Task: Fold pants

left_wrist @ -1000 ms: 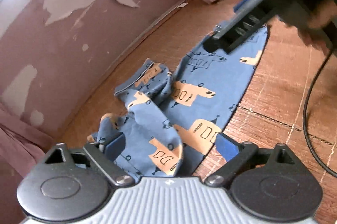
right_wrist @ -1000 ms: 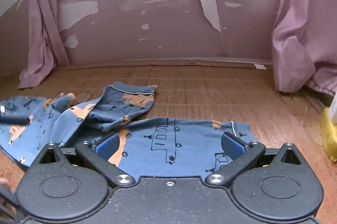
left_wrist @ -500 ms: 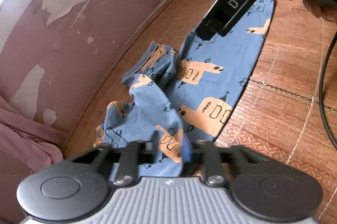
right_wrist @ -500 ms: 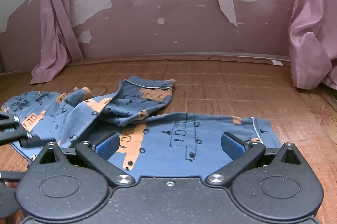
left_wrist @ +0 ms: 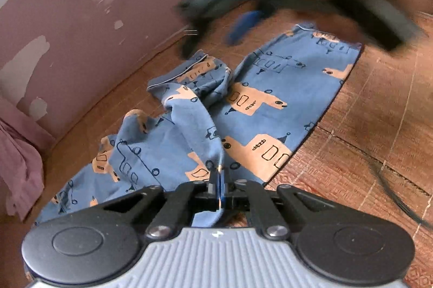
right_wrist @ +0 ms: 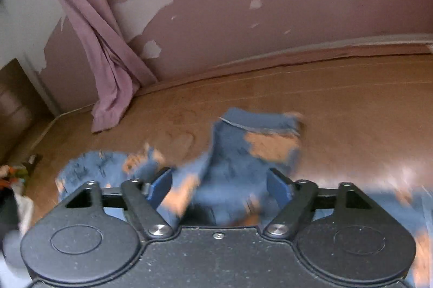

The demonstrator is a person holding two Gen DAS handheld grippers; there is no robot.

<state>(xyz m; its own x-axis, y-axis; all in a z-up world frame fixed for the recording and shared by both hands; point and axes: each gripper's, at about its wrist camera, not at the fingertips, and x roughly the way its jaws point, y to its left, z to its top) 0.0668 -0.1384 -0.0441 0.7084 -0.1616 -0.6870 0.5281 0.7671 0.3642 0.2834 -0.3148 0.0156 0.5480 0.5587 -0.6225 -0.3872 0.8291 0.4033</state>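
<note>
Pinching pants [left_wrist: 243,109] fold: left tool [left_wrist: 218,186]; right tool [right_wrist: 219,188] wide, blurred.

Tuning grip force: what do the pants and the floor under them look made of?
Pants: soft, matte knit, likely cotton jersey; it bunches into loose folds and pinches thin in the shut left claw. Floor: looks like wood-pattern sheet or laminate, slightly glossy, with printed grain, seam lines and scuffs; real wood can't be ruled out.

Left hand-held gripper [left_wrist: 218,189]: grey ribbed body, black linkages, silver screws, blue pads; right hand-held gripper [right_wrist: 219,189]: black speckled body.
</note>
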